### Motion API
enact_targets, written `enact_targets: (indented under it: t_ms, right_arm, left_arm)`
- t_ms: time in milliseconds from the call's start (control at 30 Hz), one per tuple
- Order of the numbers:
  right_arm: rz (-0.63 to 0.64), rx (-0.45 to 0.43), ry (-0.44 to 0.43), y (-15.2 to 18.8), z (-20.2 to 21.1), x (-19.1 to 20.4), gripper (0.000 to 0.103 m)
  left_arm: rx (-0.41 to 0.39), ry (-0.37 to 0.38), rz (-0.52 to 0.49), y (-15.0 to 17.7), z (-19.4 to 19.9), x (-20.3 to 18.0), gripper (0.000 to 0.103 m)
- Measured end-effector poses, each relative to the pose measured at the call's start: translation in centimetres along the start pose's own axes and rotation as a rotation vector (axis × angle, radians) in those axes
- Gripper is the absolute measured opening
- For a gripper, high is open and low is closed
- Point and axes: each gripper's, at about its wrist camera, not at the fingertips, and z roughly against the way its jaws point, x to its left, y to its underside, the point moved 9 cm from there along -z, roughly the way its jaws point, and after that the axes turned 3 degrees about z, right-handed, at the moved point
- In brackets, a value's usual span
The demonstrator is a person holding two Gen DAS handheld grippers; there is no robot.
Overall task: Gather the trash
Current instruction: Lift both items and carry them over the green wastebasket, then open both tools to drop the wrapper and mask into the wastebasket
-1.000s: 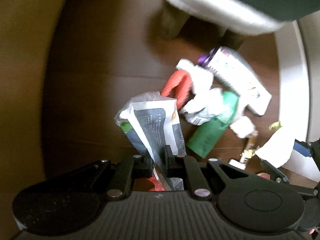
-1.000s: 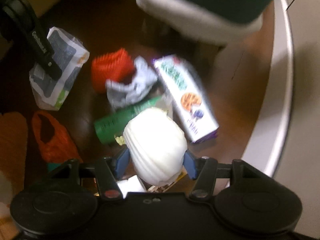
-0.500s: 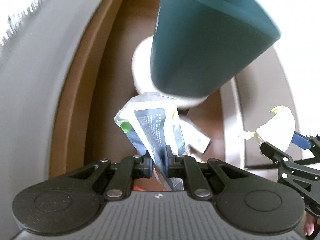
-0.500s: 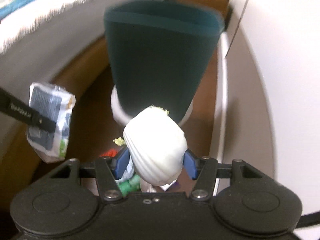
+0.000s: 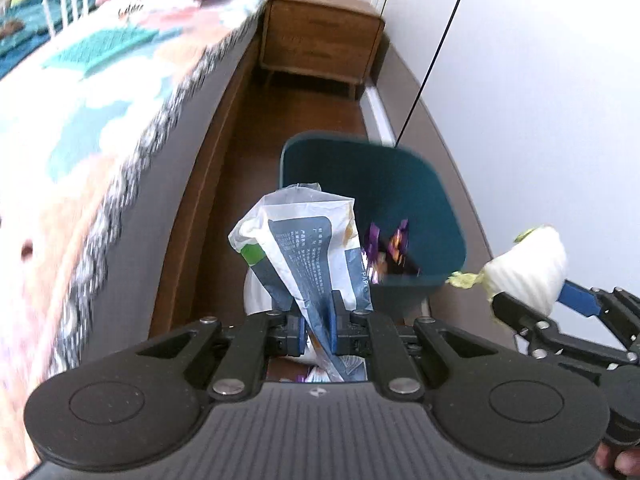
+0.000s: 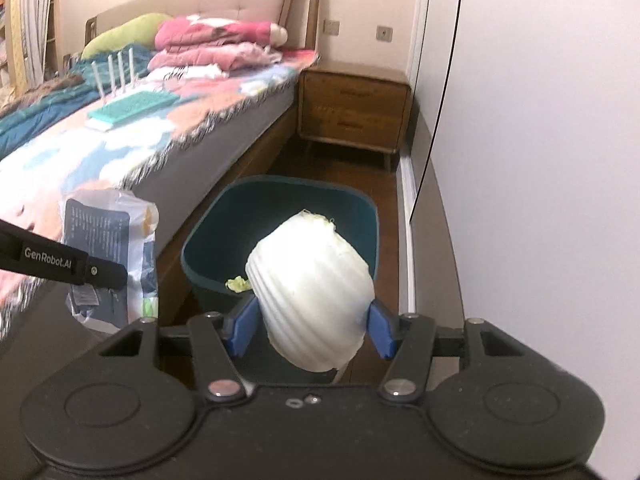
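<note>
From the left wrist view we see down into the teal bin (image 5: 400,208), where purple and orange wrappers (image 5: 386,252) lie at the bottom; the right wrist view hides that floor of the bin behind the cabbage piece (image 6: 314,300); it gives us instead the whole bed (image 6: 120,148), its padded headboard, a pile of folded pink bedding (image 6: 216,46) and a teal rack with white pegs (image 6: 128,100); both views show the wooden nightstand (image 6: 352,106) at the far end of the strip of dark floor between bed and white wall.

The crumpled packet (image 5: 308,248) is white plastic with a dark grey panel of small print, a green patch low on one side and a yellowish stain near its top edge; it is creased and stands up from the jaws; the cabbage piece is pale, ribbed and rounded, with a small frayed yellow-green leaf end.

Our left gripper (image 5: 314,326) has its blue pads pressed together on the lower end of the packet, which rises in front of the near rim of the bin; our right gripper (image 6: 312,330) stands partly spread, its blue pads (image 6: 240,330) clamped on either side of the cabbage piece, which hangs in front of the bin's open mouth; in the left wrist view that gripper sits off to the right of the bin, near the wall; the bin stands on the floor between bed frame and skirting, below both grippers.
</note>
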Motion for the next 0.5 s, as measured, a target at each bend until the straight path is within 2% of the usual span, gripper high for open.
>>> enact_targets:
  t_ms: [267, 500]
  right_arm:
    - [-0.018, 0.013, 0.037, -2.9, -4.9, -2.1, 0.057]
    - [0.010, 0.103, 0.037, -1.3, -10.5, -2.1, 0.057]
  left_arm:
    - [-0.034, -0.004, -0.029, -5.2, -4.2, -2.3, 0.010]
    - [0.067, -0.041, -0.027, -5.1, -11.7, -2.0, 0.010]
